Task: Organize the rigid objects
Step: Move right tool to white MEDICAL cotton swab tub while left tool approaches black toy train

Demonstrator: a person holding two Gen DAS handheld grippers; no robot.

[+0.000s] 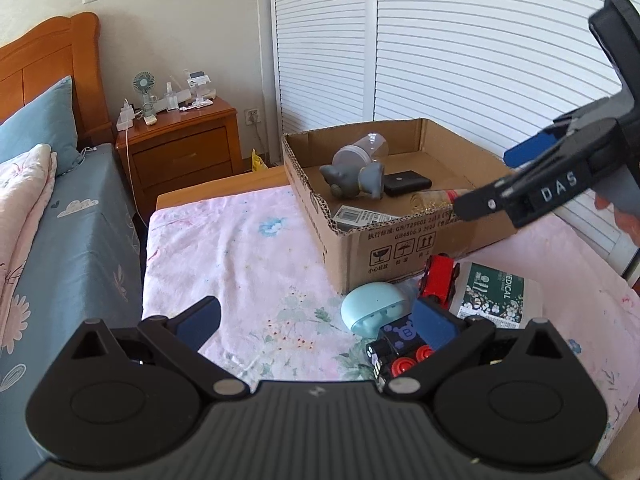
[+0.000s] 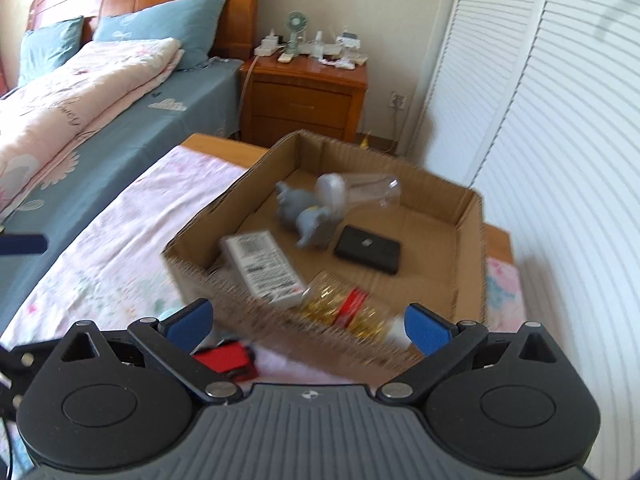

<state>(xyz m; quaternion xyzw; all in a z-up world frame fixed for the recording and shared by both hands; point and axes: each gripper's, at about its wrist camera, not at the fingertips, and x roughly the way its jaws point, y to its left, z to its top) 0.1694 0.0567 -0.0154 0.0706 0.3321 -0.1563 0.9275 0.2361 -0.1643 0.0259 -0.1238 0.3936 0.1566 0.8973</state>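
While your left hand-held gripper (image 1: 316, 320) sits low over the pink floral cloth (image 1: 240, 248) covering the surface, its blue pads are spread wide and grip nothing. A black toy train (image 1: 400, 350) with red wheels lies just inside its right pad, touching a pale blue case (image 1: 374, 306), and a red toy train (image 1: 440, 280) rests just beyond against a green-labelled pack (image 1: 494, 294). Your right hand-held gripper (image 2: 308, 320) hovers at the near wall of the cardboard box (image 1: 400, 240), likewise released and empty. Inside that box you have a grey elephant toy (image 2: 308, 216), a clear bottle with a grey cap (image 2: 356, 192) lying on its side, a flat black device (image 2: 368, 250), a white barcoded carton (image 2: 264, 266) and a clear container of gold pieces with a red band (image 2: 344, 310) close to the near wall. The right wrist view is motion-blurred at the box's near edge.
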